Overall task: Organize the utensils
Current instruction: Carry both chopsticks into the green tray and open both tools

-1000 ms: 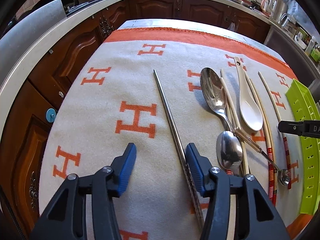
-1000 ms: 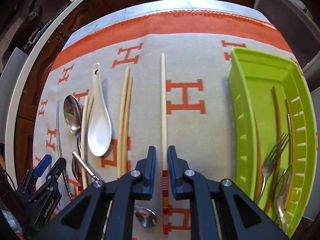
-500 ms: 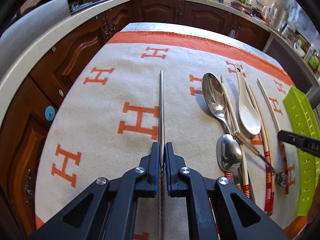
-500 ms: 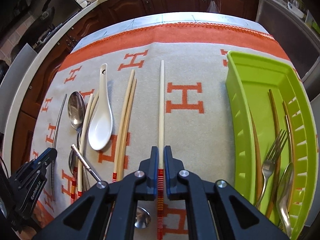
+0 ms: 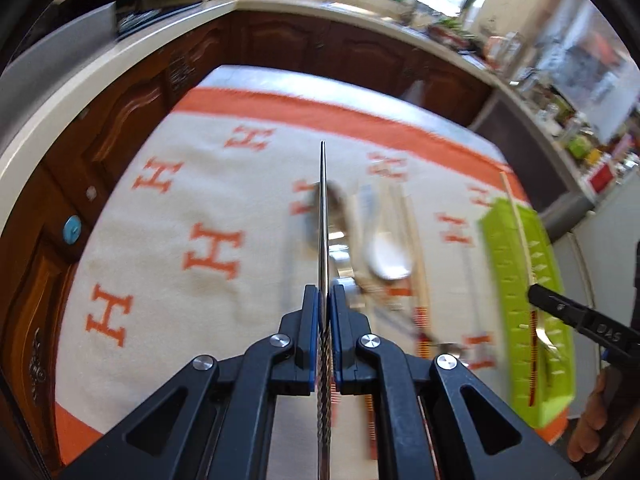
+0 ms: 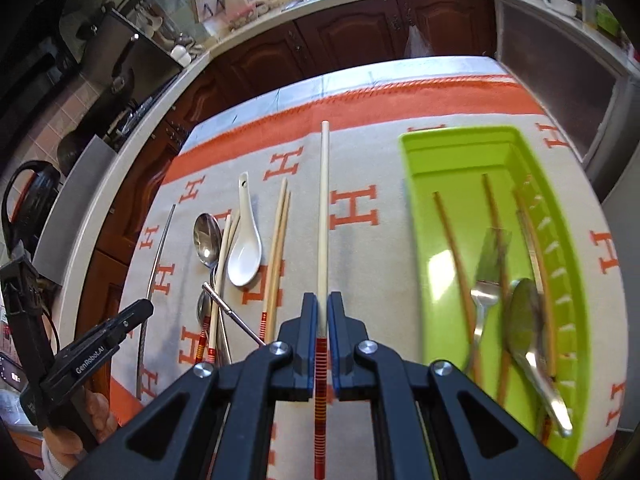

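My left gripper point(image 5: 324, 296) is shut on a metal chopstick point(image 5: 323, 216) and holds it above the cloth; it also shows in the right wrist view point(image 6: 160, 244). My right gripper point(image 6: 324, 304) is shut on a cream chopstick with a red-striped end point(image 6: 323, 216), lifted over the cloth left of the green tray point(image 6: 416, 208). The tray holds wooden chopsticks point(image 6: 452, 248), a fork point(image 6: 484, 292) and a spoon point(image 6: 524, 320). On the cloth lie a metal spoon point(image 6: 206, 236), a white ceramic spoon point(image 6: 245, 256) and several chopsticks point(image 6: 278, 240).
The table has a cream cloth with orange H marks point(image 6: 354, 212) and an orange border. Dark wooden cabinets point(image 6: 352, 36) and a pale counter run around it. The left view is motion-blurred.
Both grippers have lifted their chopsticks off the cloth. The left one closed on the metal chopstick a second ago and has swung right. The right one has moved towards the green tray.
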`<state>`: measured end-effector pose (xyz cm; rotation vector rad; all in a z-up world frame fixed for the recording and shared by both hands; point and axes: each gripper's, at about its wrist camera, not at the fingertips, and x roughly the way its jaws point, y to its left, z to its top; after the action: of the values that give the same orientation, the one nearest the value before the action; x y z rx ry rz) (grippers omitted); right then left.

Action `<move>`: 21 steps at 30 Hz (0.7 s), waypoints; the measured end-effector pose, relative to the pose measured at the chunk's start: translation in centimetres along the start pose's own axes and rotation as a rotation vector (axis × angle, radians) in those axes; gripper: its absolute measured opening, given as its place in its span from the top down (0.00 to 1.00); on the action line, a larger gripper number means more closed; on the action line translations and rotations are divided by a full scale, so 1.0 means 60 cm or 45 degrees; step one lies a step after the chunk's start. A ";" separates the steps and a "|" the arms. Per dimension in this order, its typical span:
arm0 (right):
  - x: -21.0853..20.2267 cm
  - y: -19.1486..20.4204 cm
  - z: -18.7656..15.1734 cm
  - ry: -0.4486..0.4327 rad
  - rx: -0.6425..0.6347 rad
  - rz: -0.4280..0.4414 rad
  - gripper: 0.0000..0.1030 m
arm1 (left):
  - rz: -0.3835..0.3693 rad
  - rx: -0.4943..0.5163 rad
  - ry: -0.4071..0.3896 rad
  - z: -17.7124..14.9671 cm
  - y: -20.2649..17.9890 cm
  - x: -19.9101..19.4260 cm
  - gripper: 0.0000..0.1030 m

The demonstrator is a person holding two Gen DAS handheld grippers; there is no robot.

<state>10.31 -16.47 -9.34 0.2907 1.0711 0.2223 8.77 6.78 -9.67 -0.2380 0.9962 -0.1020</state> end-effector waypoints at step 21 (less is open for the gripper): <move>-0.071 -0.154 -0.026 -0.027 0.068 -0.188 0.95 | -0.312 0.281 0.271 -0.002 -0.346 0.100 0.97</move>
<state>7.30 -26.34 -9.66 0.2603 1.0735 0.0583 12.38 -14.53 -9.56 -0.1471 1.1540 -0.4658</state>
